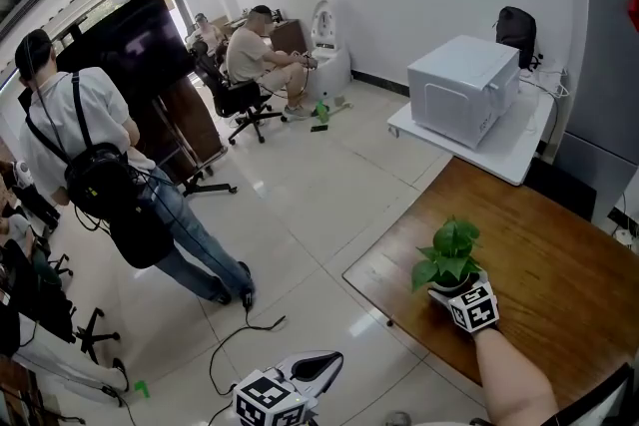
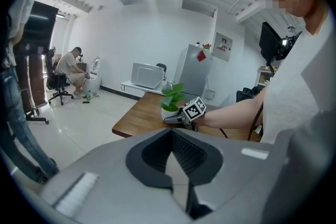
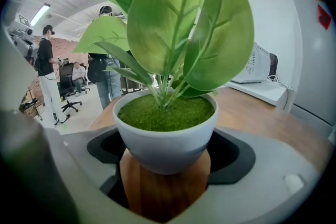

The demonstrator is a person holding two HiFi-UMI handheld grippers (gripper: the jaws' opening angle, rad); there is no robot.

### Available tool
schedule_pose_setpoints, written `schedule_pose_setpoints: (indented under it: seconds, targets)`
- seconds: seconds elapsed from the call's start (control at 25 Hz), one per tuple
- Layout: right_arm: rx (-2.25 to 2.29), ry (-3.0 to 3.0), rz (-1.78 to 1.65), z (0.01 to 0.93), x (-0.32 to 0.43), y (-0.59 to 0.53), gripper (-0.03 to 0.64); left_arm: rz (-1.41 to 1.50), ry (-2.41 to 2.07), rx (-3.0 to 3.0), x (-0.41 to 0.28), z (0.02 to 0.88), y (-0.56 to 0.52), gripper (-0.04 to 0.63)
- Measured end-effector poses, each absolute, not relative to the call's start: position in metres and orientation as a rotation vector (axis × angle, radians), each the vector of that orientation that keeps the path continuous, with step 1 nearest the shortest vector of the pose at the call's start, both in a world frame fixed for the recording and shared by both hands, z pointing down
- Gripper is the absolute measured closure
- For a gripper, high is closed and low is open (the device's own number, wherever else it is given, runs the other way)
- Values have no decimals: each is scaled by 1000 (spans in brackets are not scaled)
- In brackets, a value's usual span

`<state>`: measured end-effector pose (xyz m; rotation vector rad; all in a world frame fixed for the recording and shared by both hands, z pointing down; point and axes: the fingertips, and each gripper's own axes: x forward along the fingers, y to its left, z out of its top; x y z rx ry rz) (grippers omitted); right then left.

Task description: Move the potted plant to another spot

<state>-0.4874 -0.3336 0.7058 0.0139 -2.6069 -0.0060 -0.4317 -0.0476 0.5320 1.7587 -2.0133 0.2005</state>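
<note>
A potted plant (image 1: 449, 256) with broad green leaves stands in a small white pot (image 3: 165, 136). My right gripper (image 1: 454, 292) is shut on the pot, a dark pad against each side, near the left end of the brown wooden table (image 1: 559, 264). Whether the pot rests on the wood or hangs just above it I cannot tell. The left gripper view shows the plant (image 2: 172, 98) and the right gripper (image 2: 176, 119) ahead at the table. My left gripper (image 1: 321, 366) hovers over the floor short of the table, its jaws (image 2: 176, 165) shut with nothing between them.
A white microwave (image 1: 464, 90) sits on a white side table (image 1: 499, 155) behind the wooden one, with a grey fridge (image 1: 604, 85) at the right. A person with a backpack (image 1: 100, 175) stands on the tiled floor at left. Another person (image 1: 255, 55) sits farther back. A cable (image 1: 235, 339) lies on the floor.
</note>
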Motion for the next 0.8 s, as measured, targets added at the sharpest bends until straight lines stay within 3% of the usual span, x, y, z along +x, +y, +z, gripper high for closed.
schedule_pose_setpoints:
  seconds: [0.8]
  targets:
    - [14,-2590,52,714,-481,-337,136,184,-2000,1775,-440,534,-50,600]
